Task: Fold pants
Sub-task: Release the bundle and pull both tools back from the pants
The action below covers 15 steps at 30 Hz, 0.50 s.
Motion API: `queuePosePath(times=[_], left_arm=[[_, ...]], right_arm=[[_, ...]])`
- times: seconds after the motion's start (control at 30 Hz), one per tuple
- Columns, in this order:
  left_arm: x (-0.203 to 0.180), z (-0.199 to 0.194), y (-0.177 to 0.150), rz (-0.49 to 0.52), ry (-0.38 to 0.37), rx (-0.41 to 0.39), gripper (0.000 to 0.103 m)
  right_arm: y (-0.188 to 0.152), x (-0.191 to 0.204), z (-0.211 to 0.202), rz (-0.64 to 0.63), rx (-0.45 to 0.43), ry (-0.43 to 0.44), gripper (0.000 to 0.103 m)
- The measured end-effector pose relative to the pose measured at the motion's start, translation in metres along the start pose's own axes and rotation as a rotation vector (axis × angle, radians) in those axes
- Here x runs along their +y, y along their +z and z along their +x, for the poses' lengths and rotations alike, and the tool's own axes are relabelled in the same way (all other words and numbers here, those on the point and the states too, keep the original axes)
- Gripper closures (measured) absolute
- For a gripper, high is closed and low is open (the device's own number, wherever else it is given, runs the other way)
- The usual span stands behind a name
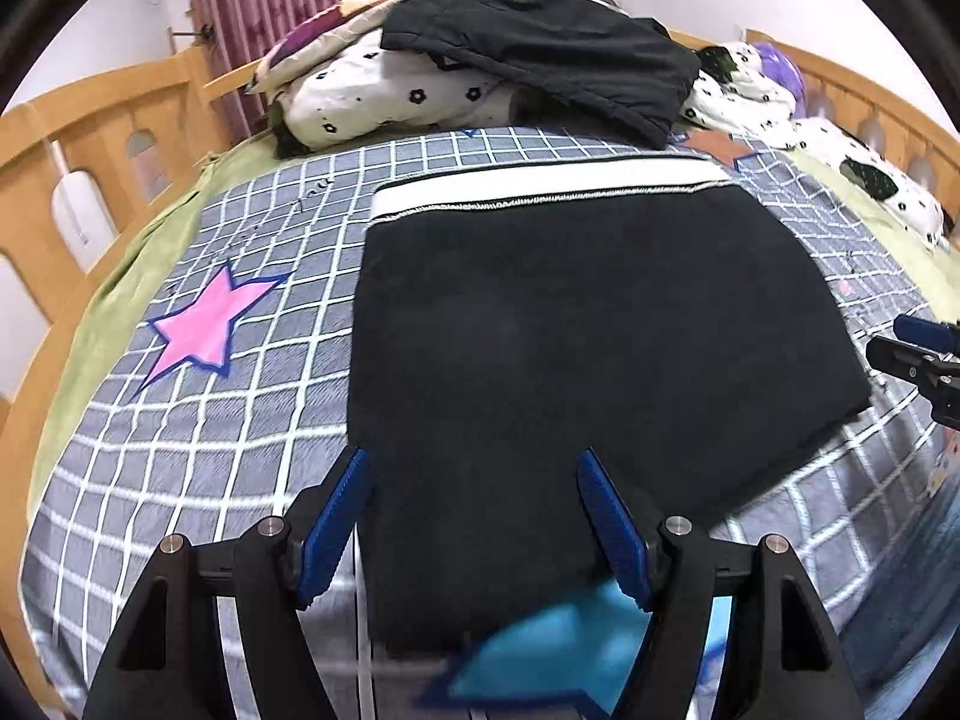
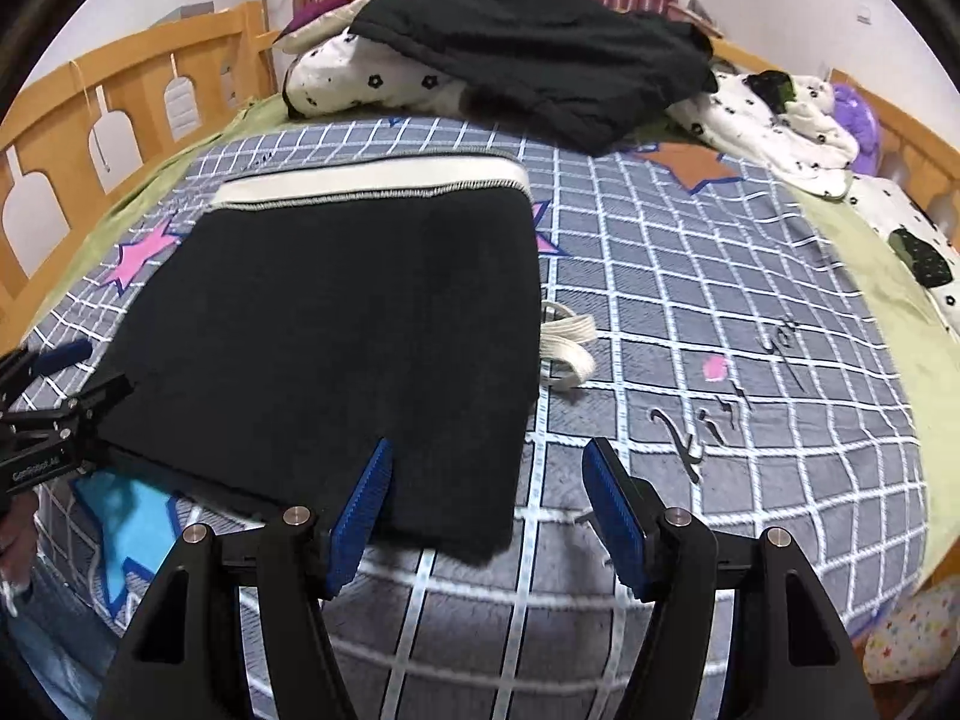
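The black pants (image 1: 576,324) lie folded into one flat, roughly square block on the bed (image 1: 198,510), on its grey sheet with a white grid. A white waistband (image 1: 540,186) edges the far side of the block, and in the right wrist view a white drawstring (image 2: 567,342) loops out from its right edge. The cloth looks smooth, with no wrinkles to be seen.

Going left to right: one pink star (image 1: 201,330) is printed on the sheet left of the pants. The left hand-held gripper (image 1: 474,522) hovers released over the near edge of the pants, its two blue pads apart and gripping nothing. The right hand-held gripper (image 2: 489,504) hangs released over the near right corner, also empty. Behind lies one heap of dark clothes (image 1: 540,48) on spotted white bedding (image 1: 384,96).
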<state>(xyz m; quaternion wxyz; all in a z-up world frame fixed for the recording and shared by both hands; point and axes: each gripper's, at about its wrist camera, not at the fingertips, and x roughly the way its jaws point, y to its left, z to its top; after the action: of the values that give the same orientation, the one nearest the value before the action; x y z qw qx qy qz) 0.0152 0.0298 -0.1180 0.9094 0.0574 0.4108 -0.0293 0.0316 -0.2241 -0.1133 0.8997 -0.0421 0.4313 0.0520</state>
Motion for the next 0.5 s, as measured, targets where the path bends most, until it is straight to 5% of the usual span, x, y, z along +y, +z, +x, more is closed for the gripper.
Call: queuePosePath(times=[0.3, 0.4, 0.5], left_arm=[[-0.003, -0.073, -0.024, -0.031, -0.002, -0.119, 0.033], [-0.003, -0.093, -0.032, -0.033, 0.038, -0.167, 0.022], [-0.002, -0.105, -0.034, -0.037, 0.036, -0.177, 0.019]], right_arm=[[-0.004, -0.013, -0.057, 0.071, -0.071, -0.037, 0.037], [-0.012, -0.015, -0.07, 0.101, -0.068, -0.026, 0.037], [-0.022, -0.013, -0.082, 0.117, -0.081, -0.025, 0.022]])
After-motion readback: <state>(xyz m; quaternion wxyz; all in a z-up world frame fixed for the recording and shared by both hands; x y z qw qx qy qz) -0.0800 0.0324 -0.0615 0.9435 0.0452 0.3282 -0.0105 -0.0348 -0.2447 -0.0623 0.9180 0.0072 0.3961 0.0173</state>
